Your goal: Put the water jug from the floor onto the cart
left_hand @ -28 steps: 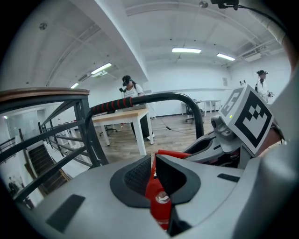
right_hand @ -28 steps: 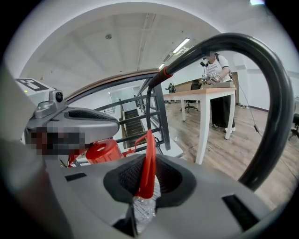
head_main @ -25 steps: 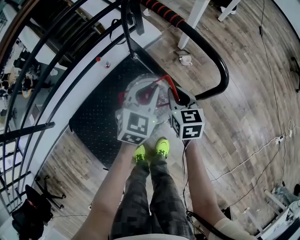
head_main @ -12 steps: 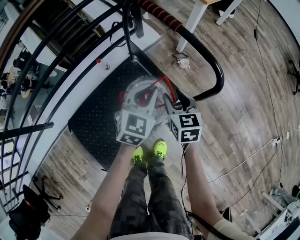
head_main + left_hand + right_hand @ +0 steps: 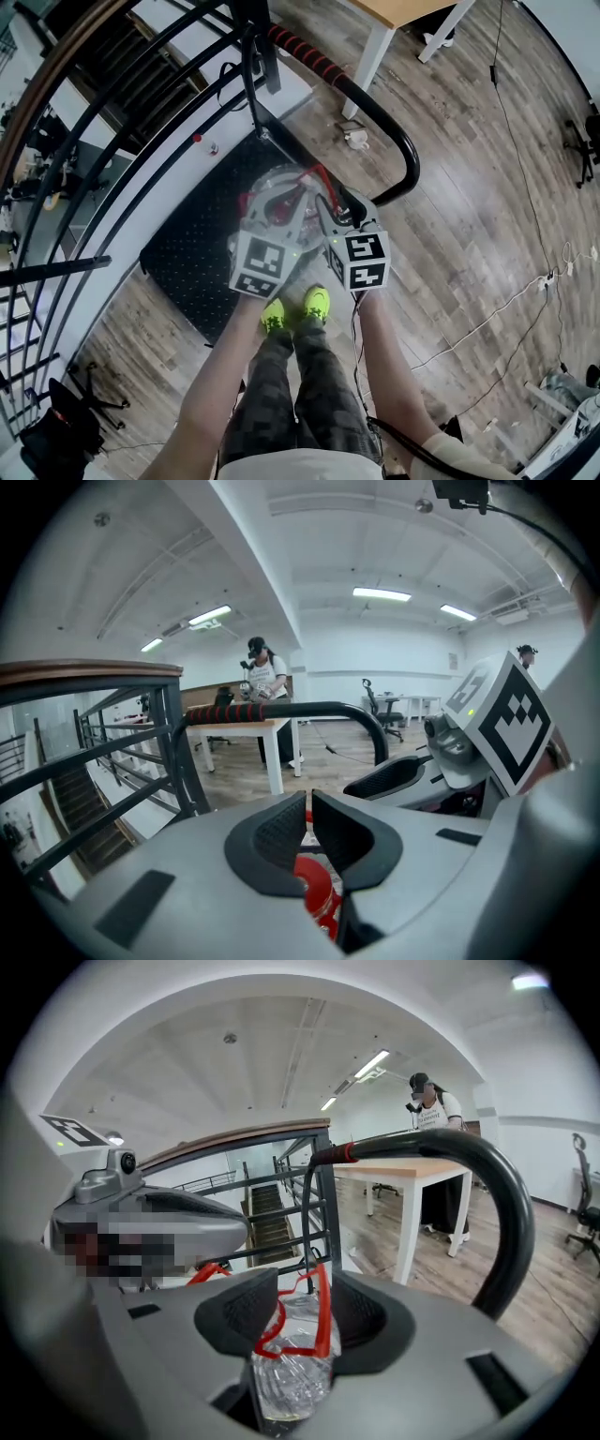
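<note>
The clear water jug with a red cap stands on the cart's black platform. My left gripper is over its top, and its jaws are shut, with a thin strip of the red handle in the slit. My right gripper hangs beside it on the right. Its jaws are open wide, and the upright red handle stands loose between the pads above the jug.
The cart's black push bar with red grip bands curves just beyond the grippers. A black stair railing runs along the left. A white-legged table stands farther off with a person at it. Cables lie on the wooden floor at the right.
Both grippers have lifted a little and drawn closer together over the jug. The jug stays on the cart's platform.
</note>
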`<action>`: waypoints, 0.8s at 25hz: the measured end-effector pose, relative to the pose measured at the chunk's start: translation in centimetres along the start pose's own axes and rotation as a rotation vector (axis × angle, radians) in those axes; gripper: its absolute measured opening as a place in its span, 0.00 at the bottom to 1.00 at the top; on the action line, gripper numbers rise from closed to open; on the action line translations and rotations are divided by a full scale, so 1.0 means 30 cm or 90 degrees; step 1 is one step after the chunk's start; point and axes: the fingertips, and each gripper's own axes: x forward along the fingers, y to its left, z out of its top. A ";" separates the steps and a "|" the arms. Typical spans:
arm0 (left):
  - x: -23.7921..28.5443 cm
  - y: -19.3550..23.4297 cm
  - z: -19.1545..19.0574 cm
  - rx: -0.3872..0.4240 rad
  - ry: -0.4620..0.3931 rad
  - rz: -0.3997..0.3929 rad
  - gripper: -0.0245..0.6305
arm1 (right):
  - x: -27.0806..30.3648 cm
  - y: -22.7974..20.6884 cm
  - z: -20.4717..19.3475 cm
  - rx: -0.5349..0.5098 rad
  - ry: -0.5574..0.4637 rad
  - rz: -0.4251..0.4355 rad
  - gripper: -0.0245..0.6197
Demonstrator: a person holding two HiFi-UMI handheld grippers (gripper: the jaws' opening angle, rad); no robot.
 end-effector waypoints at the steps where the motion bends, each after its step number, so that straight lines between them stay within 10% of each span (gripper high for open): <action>1: -0.012 -0.004 0.022 -0.002 -0.003 0.000 0.07 | -0.011 0.010 0.021 0.000 -0.001 0.002 0.31; 20: -0.136 -0.035 0.231 -0.076 -0.021 0.016 0.07 | -0.204 0.140 0.290 0.023 -0.102 0.051 0.07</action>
